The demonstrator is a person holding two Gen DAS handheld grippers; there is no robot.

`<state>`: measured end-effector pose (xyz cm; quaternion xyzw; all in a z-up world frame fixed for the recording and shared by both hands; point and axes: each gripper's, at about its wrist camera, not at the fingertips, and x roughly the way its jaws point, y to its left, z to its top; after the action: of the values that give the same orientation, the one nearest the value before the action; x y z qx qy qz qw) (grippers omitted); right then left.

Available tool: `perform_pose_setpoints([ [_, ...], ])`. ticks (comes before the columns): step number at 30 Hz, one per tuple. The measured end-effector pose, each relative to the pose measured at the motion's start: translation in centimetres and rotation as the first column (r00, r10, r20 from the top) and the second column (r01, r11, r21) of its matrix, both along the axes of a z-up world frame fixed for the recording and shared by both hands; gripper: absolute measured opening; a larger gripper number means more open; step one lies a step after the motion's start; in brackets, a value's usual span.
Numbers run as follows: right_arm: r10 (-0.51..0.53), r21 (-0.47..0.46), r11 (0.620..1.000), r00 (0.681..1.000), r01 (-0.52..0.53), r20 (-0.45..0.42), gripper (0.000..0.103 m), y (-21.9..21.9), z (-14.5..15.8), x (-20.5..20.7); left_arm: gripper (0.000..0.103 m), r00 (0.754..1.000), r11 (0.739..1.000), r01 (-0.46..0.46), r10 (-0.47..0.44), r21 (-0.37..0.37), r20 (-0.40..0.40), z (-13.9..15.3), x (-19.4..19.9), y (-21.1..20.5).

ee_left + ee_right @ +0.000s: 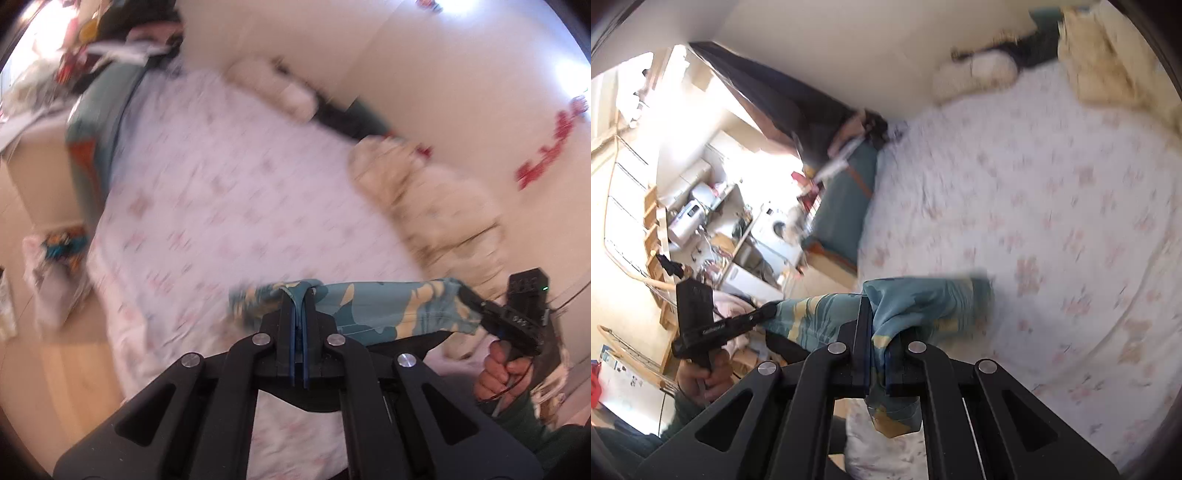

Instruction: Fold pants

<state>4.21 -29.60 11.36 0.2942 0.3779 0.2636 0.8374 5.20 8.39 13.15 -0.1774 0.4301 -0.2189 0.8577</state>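
Observation:
The pants are teal with a pale yellow print, stretched in the air between both grippers above the bed. My left gripper is shut on one edge of the cloth. My right gripper grips the other end at the right of the left wrist view. In the right wrist view my right gripper is shut on the pants, with cloth bunched between the fingers and hanging below. The left gripper holds the far end at the left there.
The bed has a white sheet with a pink flower print. Cream blankets and pillows lie along the wall. A teal bed end borders a cluttered room. Wood floor shows at lower left.

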Motion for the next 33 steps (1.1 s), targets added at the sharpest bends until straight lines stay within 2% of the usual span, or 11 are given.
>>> perform_pose_setpoints([
  [3,-0.036,0.018,0.999,0.999,0.035,0.01,0.004,-1.6,3.5,0.0,0.001,0.999,0.998,-0.003,0.006,-0.056,0.047,3.2,0.4,-0.8],
  [6,-0.051,-0.01,0.999,0.998,0.051,0.034,0.004,-1.9,5.8,1.1,0.001,0.996,0.999,-0.022,0.025,-0.046,0.08,4.9,1.8,-1.6],
  [9,-0.06,-0.047,0.997,0.998,0.06,0.012,0.004,-1.7,6.5,3.9,0.001,0.993,0.998,-0.057,0.057,-0.009,0.099,5.4,3.9,-2.5],
  [13,-0.056,-0.075,0.996,0.998,0.058,0.024,0.004,-1.7,6.9,7.2,0.001,0.986,0.994,-0.11,0.112,-0.027,0.12,6.2,6.2,-2.4],
  [18,-0.047,-0.096,0.994,0.997,0.052,0.054,0.004,-1.3,6.4,6.9,0.001,0.983,0.993,-0.115,0.111,0.017,0.149,5.4,5.0,-2.3],
  [22,-0.031,-0.12,0.992,0.999,0.028,-0.021,0.004,-1.3,2.4,5.4,0.001,0.994,0.995,-0.102,0.101,0.021,0.026,0.5,3.7,-1.8],
  [25,-0.03,-0.144,0.99,0.993,0.014,-0.113,0.004,-1.6,-3.0,3.8,0.001,0.992,0.996,-0.068,0.073,0.056,-0.1,-5.5,2.1,-2.1],
  [28,-0.035,-0.171,0.985,0.947,-0.022,-0.319,0.004,-1.7,-11.8,2.1,0.001,0.955,0.993,-0.043,0.073,0.111,-0.286,-13.5,1.1,-2.8],
  [29,-0.036,-0.18,0.983,0.928,-0.034,-0.371,0.004,-1.6,-13.9,1.7,0.001,0.926,0.99,-0.027,0.076,0.137,-0.369,-16.9,0.8,-3.1],
  [31,-0.042,-0.239,0.967,0.868,-0.09,-0.495,0.004,-1.1,-19.4,0.7,0.001,0.875,0.983,0.012,0.079,0.184,-0.477,-22.0,0.2,-3.9],
  [33,-0.044,-0.273,0.951,0.809,-0.146,-0.587,0.004,-0.5,-23.6,-0.4,0.001,0.854,0.973,0.04,0.084,0.226,-0.514,-24.7,-0.4,-4.5],
])
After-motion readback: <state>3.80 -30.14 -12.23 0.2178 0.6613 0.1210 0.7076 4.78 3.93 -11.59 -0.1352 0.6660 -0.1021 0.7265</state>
